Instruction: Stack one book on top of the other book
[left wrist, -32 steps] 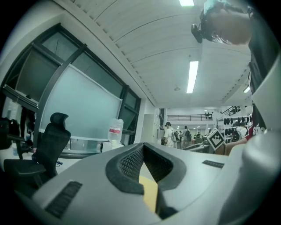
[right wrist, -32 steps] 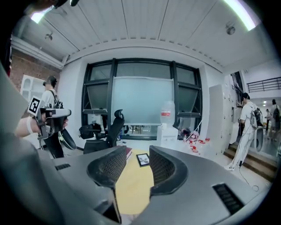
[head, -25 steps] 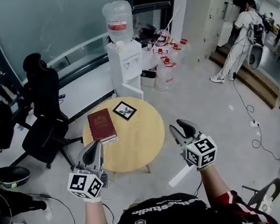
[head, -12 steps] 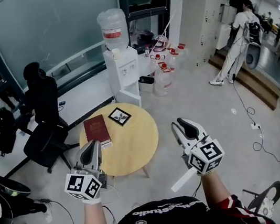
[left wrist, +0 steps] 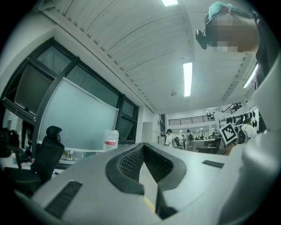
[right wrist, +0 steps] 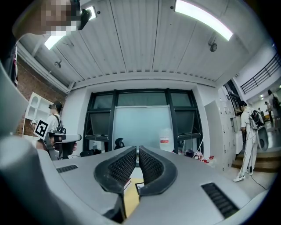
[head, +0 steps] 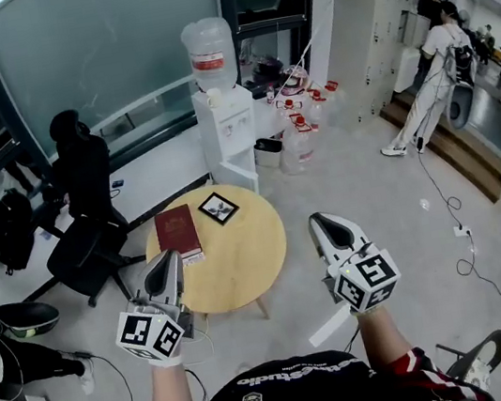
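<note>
A dark red book (head: 178, 232) lies flat on the left of the round wooden table (head: 252, 266). A thin black-framed book (head: 220, 208) lies apart from it near the far edge. Both grippers hover on the near side of the table, well short of the books. My left gripper (head: 172, 258) is shut and empty; its jaws (left wrist: 142, 147) meet in the left gripper view. My right gripper (head: 323, 226) is off the table's right edge. Its jaws are closing, down to a thin slit (right wrist: 138, 151), with nothing between them. Below them the table (right wrist: 130, 200) shows.
A white water dispenser (head: 225, 113) stands behind the table, with several water jugs (head: 300, 129) on the floor beside it. A black office chair (head: 84, 227) draped with a jacket stands at the table's left. A person (head: 433, 69) stands far right. Cables (head: 447, 209) run across the floor.
The right gripper's jaws have come together from a clear gap. Both grippers have risen a little. The books have not moved on the table.
</note>
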The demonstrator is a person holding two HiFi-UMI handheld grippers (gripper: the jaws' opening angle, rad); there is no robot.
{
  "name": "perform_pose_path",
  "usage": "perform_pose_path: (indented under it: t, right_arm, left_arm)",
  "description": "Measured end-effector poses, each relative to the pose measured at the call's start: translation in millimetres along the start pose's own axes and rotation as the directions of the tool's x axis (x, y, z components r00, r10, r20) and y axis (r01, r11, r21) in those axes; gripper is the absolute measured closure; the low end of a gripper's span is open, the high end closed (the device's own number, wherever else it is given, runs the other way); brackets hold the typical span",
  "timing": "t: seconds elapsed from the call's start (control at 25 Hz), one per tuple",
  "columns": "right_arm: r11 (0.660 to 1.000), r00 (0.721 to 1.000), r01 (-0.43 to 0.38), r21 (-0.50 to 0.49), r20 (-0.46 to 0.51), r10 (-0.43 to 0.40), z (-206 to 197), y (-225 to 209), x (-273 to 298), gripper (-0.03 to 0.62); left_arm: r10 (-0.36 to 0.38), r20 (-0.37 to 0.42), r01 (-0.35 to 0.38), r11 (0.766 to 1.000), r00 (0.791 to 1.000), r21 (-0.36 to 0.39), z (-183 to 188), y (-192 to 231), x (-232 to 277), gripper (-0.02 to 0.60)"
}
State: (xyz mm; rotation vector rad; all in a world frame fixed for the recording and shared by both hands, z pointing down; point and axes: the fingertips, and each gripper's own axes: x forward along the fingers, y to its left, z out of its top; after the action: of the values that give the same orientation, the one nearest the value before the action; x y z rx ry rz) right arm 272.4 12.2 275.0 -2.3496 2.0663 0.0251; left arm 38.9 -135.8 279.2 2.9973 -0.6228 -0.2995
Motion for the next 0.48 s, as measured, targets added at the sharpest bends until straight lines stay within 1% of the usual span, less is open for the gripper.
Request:
perform_pose_path:
  t: [0.48]
  right_arm:
    - [1.000,1.000,0.019,-0.004,0.004,-0.019,3.2,-0.9,0.8,0.566]
  left_arm:
    - [-0.004,0.013,0.004,1.000,1.000,0.014,3.9,2.4,-5.0,0.565]
